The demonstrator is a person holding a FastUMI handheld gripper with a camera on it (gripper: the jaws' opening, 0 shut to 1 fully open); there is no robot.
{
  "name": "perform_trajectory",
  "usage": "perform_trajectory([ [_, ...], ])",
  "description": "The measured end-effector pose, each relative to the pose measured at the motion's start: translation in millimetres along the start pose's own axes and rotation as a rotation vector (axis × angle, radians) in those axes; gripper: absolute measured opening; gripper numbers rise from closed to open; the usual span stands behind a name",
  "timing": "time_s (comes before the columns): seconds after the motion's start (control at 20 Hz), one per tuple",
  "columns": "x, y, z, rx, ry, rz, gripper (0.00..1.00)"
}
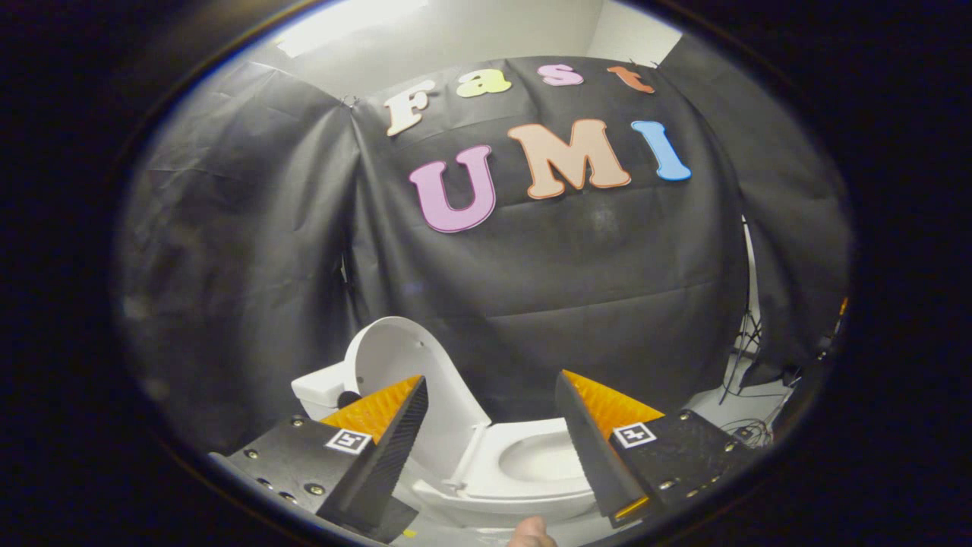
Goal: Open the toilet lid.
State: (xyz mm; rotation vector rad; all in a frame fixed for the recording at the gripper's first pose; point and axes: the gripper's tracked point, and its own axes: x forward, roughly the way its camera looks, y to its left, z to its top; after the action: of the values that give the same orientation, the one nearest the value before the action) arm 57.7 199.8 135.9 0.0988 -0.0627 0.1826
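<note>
A white toilet [524, 471] stands below and ahead of my fingers, in front of the black cloth wall. Its lid [406, 365] is raised upright, leaning back toward the tank [323, 389] on the left. The seat ring [497, 486] lies flat and the bowl [545, 460] shows inside it. My gripper [490, 384] is open, held above the toilet with nothing between its fingers. The left finger [395, 437] overlaps the lid's lower part in the view; whether it touches is unclear. The right finger [588, 444] sits over the bowl's right side.
Black cloth [569, 289] hangs behind and to both sides of the toilet. A stand and loose cables [748, 365] lie on the pale floor at the right. A person's fingertip [531, 532] shows just under the fingers.
</note>
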Motion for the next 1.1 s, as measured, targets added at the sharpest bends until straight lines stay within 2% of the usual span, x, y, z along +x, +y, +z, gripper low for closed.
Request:
perform_trajectory([
  [0.4, -34, -80, 16, -0.051, 0.009, -0.084, 1.0],
  [0.9, -68, -148, 40, -0.113, -0.051, -0.11, 1.0],
  [1.1, -73, -178, 39, -0.114, -0.045, -0.15, 1.0],
])
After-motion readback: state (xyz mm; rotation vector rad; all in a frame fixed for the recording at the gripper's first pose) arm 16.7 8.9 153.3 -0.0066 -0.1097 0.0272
